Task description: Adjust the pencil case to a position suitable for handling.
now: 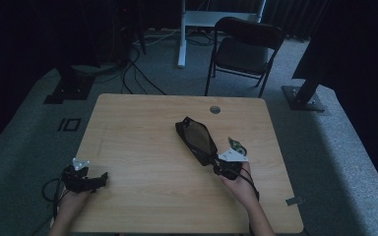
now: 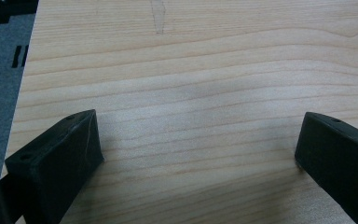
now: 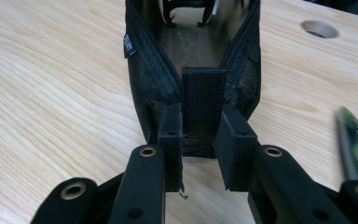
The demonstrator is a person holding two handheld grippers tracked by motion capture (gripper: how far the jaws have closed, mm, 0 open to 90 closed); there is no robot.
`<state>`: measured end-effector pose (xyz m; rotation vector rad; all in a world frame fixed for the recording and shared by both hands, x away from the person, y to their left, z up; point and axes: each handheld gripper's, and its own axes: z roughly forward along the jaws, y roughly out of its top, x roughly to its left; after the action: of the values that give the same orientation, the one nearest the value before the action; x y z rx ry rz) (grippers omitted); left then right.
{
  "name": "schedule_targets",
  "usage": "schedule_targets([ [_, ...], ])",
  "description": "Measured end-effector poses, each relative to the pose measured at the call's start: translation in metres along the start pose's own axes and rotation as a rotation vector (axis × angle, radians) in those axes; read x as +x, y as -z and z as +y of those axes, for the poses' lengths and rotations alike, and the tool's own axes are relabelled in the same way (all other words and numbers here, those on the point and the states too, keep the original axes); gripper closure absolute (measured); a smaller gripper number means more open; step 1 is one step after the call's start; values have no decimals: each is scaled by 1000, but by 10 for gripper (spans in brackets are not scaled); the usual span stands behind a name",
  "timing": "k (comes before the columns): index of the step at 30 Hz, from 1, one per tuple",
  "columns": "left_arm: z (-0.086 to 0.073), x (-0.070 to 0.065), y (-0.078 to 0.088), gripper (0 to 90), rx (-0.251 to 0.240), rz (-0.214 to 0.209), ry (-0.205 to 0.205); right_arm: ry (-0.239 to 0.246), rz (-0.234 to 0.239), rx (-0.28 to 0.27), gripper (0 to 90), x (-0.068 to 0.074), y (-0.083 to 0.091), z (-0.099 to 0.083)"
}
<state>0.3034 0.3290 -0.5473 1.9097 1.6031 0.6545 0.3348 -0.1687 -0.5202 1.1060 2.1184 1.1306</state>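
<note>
right tongs point(image 3: 199, 140): clamped on the fabric tab at the near end of the black mesh pouch point(image 1: 196, 138) | pouch: lying unzipped right of centre on the tabletop point(image 1: 142, 147) | left tongs point(image 2: 198, 149): apart, over bare wood near the left edge

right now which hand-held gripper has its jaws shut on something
The right hand-held gripper: its jaws clamp the end tab of the black mesh pouch. The left hand-held gripper stands open over bare table.

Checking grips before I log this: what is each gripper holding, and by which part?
The right gripper clamps the black mesh pouch by its end tab. The left gripper holds nothing.
</note>
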Motion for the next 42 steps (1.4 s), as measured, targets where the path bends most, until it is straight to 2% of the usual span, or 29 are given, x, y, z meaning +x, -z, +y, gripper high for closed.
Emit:
schedule_targets([
  [10,0,0,0,5,0,0,0,-32,-20,0,733,-5,22,-17],
  [18,0,0,0,5,-1,0,1,-24,-37,-2,733,6,40,-29],
  [24,0,0,0,5,-1,0,1,-55,-41,-10,732,6,48,-36],
  [30,0,0,0,5,-1,0,1,-60,-70,-7,732,9,59,-44],
  [35,0,0,0,5,0,0,0,-82,-75,-1,732,14,67,-48],
  [42,0,0,0,5,0,1,4,-87,-89,-4,732,17,75,-53],
])
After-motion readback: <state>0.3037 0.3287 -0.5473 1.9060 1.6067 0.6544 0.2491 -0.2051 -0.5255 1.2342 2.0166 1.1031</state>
